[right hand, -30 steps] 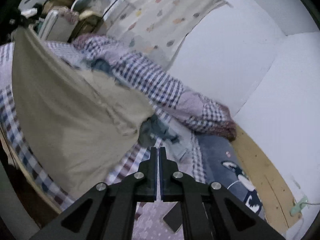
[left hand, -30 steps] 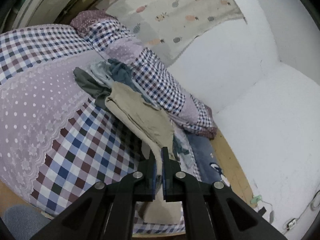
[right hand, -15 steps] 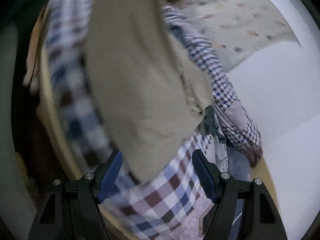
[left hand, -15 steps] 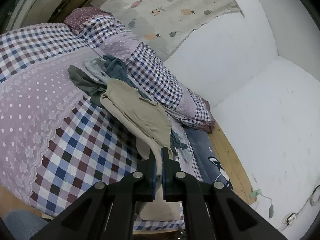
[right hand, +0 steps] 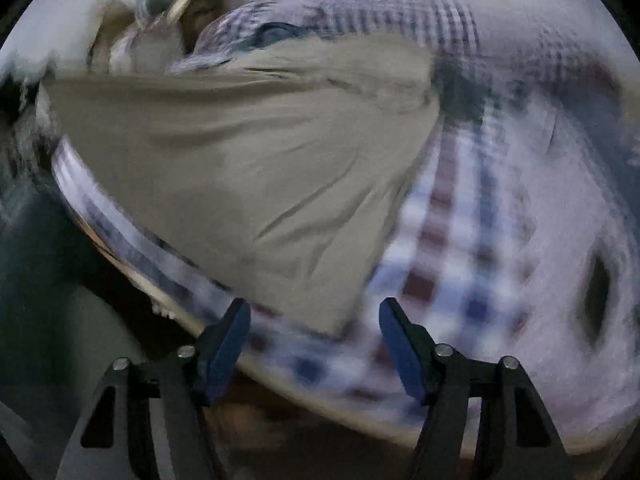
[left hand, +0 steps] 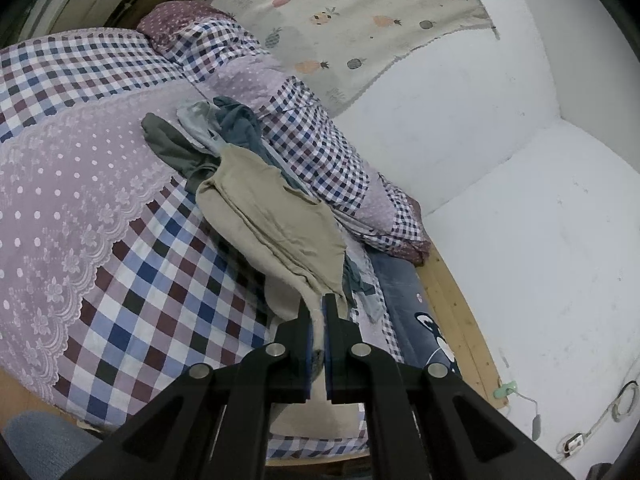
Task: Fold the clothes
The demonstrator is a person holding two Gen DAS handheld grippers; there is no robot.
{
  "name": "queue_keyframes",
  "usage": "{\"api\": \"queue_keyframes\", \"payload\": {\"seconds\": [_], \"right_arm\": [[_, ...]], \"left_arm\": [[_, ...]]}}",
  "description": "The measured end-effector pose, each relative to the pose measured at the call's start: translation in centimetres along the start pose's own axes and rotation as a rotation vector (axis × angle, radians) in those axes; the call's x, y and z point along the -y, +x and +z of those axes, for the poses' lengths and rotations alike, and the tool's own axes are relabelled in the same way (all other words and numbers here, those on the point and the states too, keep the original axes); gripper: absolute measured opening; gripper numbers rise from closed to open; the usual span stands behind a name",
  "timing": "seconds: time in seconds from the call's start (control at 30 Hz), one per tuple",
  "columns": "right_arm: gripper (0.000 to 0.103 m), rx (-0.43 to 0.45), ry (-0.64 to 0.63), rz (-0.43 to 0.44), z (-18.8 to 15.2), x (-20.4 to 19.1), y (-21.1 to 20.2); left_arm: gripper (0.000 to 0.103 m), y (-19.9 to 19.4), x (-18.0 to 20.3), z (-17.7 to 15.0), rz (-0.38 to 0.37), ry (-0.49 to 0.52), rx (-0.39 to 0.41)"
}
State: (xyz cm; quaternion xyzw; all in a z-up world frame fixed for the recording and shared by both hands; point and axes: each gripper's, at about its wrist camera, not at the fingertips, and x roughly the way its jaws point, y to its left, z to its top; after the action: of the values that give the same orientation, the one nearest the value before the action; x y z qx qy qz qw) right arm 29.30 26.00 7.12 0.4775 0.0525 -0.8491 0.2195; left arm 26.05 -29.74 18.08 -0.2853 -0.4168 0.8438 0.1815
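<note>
Two fingers (left hand: 301, 328) pinching beige garment (left hand: 276, 216)

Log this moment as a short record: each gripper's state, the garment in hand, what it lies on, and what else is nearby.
left gripper: shut on the beige garment
right gripper: open, holding nothing, near the garment's corner
garment: partly draped on the checked bedspread
nearby: pile of grey and blue clothes behind it; rolled checked quilt along the wall side
view quality: right wrist view motion-blurred
</note>
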Motion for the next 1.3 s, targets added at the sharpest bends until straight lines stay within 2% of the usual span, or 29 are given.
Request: {"api": "queue_keyframes", "payload": {"seconds": [0.03, 0.1, 0.23, 0.33, 0.47, 0.6, 0.73, 0.8, 0.97, 1.3], "right_arm": [[0.056, -0.025, 0.063, 0.050, 0.0, 0.8, 0.4], [0.051, -0.068, 0.147, 0.098, -0.3, 2.1, 1.7], [0.040, -0.120, 0.226, 0.069, -0.5, 3.7, 3.7], [0.037, -0.113, 0.279, 0.082, -0.4, 4.4, 4.2], [0.028, -0.097, 0.325, 0.124, 0.0, 4.5, 4.6], [0.008, -0.101, 0.357, 0.142, 0.1, 4.3, 5.5], [0.004, -0.085, 0.366, 0.125, 0.1, 4.1, 5.4], [0.004, -0.044, 0.356, 0.113, 0.0, 3.7, 4.0], [0.003, 0.121, 0.401, 0.122, -0.5, 3.2, -1.7], [0.002, 0.378, 0.430, 0.256, -0.3, 0.6, -11.0]], "left_arm": [[0.002, 0.1, -0.2, 0.0, 0.001, -0.003, -0.001], [0.002, 0.1, -0.4, 0.0, 0.005, -0.006, 0.000], [0.002, -0.1, -0.9, 0.2, 0.015, -0.014, 0.003], [0.002, -0.3, -1.2, 0.2, 0.023, -0.017, 0.004], [0.002, -0.2, -1.5, 0.1, 0.032, -0.021, -0.001], [0.002, -0.1, -2.0, -0.1, 0.040, -0.025, -0.004], [0.002, 0.0, -2.8, -0.2, 0.053, -0.047, -0.001], [0.002, -0.3, -2.8, -0.3, 0.054, -0.049, 0.000], [0.002, -1.2, -1.8, -0.8, 0.044, -0.018, -0.002], [0.002, -4.5, 2.5, -1.7, -0.005, 0.050, 0.001]]}}
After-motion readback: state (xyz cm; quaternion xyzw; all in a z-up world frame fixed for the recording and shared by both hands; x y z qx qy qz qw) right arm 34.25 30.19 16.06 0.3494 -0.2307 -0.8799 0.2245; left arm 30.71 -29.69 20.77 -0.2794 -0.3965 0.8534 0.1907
